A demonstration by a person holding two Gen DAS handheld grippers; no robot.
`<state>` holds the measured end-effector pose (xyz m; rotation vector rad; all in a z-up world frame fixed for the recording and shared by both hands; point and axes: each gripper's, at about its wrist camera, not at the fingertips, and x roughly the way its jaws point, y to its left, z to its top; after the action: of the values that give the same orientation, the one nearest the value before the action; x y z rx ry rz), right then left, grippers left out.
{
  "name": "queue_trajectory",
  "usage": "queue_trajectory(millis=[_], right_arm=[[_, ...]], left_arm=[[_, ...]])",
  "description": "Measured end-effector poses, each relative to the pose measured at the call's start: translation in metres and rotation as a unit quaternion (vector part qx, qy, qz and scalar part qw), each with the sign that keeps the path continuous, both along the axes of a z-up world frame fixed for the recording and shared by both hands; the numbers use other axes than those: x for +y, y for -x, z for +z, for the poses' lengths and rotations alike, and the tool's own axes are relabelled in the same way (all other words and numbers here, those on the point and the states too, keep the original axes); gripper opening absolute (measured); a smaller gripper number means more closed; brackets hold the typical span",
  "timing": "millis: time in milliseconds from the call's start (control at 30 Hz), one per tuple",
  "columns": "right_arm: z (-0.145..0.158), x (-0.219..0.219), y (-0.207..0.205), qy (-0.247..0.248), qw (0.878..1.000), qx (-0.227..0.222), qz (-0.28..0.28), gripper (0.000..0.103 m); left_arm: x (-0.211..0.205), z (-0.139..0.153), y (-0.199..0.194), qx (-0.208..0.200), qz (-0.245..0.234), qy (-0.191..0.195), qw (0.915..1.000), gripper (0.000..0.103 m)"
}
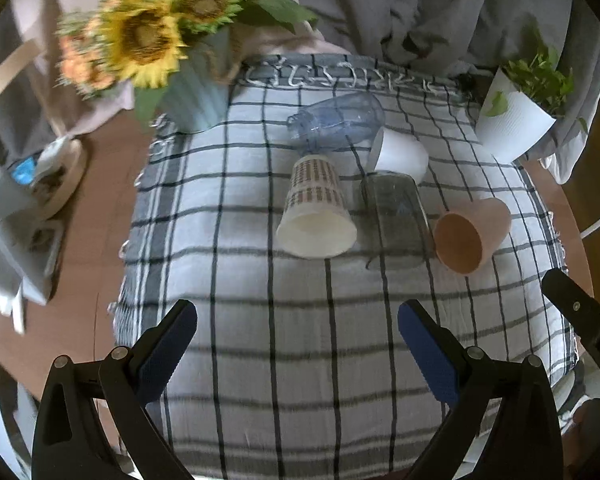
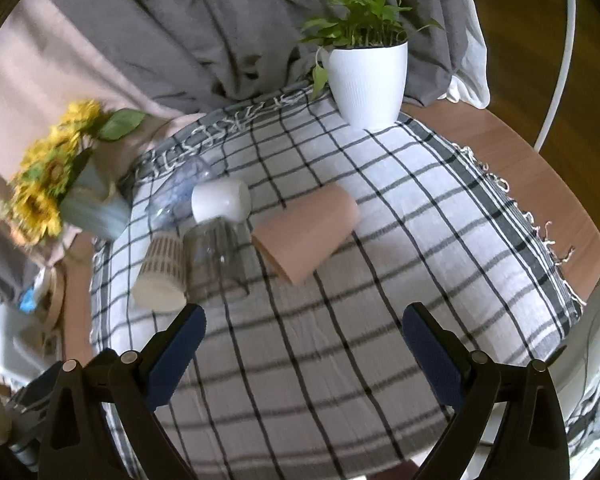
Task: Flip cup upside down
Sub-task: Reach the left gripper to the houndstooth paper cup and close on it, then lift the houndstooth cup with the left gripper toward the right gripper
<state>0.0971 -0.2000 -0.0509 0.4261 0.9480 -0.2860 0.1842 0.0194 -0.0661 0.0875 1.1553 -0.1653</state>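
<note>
On checked cloth [image 2: 340, 360]: both grippers, left [image 1: 298, 344] and right [image 2: 304, 340], spread, empty; I should pinch pink cup [image 2: 306, 232] mid-wall, avoiding glass [image 2: 220, 256].

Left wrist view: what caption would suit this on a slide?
Open left gripper above five tipped-over cups on a checked cloth, the patterned cup nearest.
</note>
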Motion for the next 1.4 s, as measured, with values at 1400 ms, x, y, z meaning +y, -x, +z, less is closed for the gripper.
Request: queue_trajectory(millis=[1400], right_arm=[[-0.04, -0.014, -0.06, -0.034, 0.99, 0.056, -0.127, 0.099]], left_arm=[[-0.028, -0.099, -0.149, 0.163, -0.011, -0.014, 0.9865, 0.064]])
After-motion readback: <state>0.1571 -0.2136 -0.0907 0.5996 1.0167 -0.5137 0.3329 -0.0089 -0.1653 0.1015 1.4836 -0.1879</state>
